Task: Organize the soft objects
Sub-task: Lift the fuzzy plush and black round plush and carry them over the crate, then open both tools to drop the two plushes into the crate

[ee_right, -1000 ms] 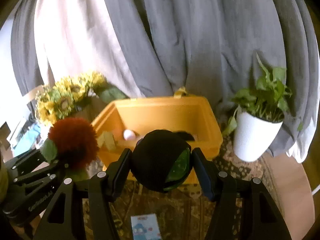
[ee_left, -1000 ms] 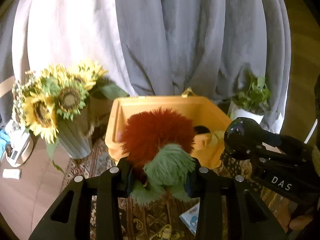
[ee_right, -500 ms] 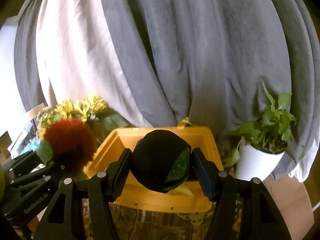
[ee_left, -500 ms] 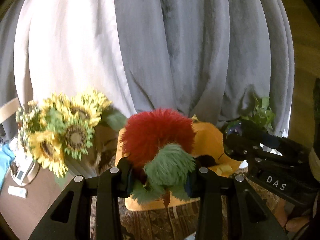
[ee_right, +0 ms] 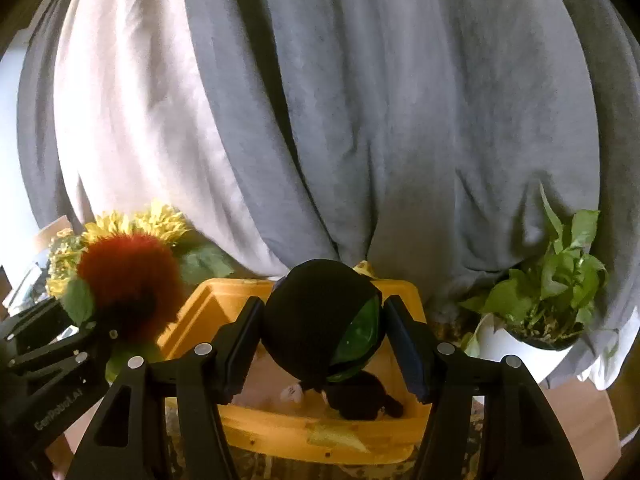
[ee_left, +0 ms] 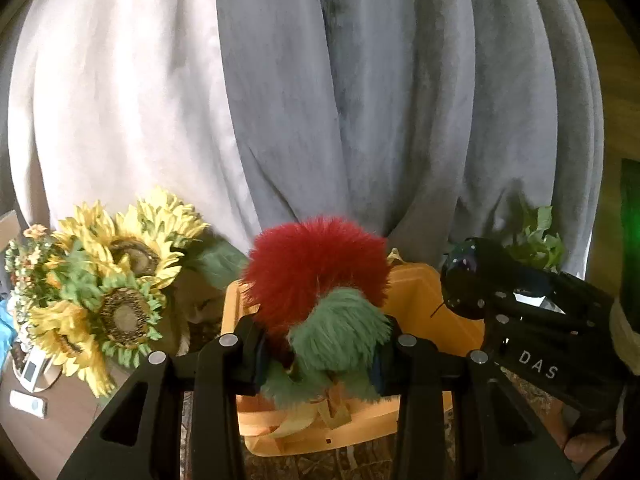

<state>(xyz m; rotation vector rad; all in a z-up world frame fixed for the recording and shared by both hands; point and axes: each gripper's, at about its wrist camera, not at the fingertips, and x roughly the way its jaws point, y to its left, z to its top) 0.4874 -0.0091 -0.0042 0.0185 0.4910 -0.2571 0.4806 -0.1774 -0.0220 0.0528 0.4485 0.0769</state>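
Note:
My left gripper (ee_left: 318, 350) is shut on a fluffy red and green plush (ee_left: 320, 276), held in the air over the near rim of the yellow bin (ee_left: 424, 300). My right gripper (ee_right: 324, 346) is shut on a black ball-shaped plush with a green panel (ee_right: 316, 316), also above the yellow bin (ee_right: 304, 436). The red and green plush (ee_right: 128, 280) shows at the left of the right wrist view. Inside the bin lie a small black soft toy (ee_right: 360, 396) and something white (ee_right: 292, 393).
Sunflowers (ee_left: 112, 280) in a vase stand left of the bin. A potted green plant (ee_right: 544, 304) in a white pot stands to its right. Grey and white drapes (ee_right: 360, 120) hang behind. A patterned rug lies under the bin. Small white devices (ee_left: 30, 384) sit on the floor, far left.
Both grippers have moved forward and up with their plush toys, from in front of the bin to over its near rim. The bin sits lower and closer in both views.

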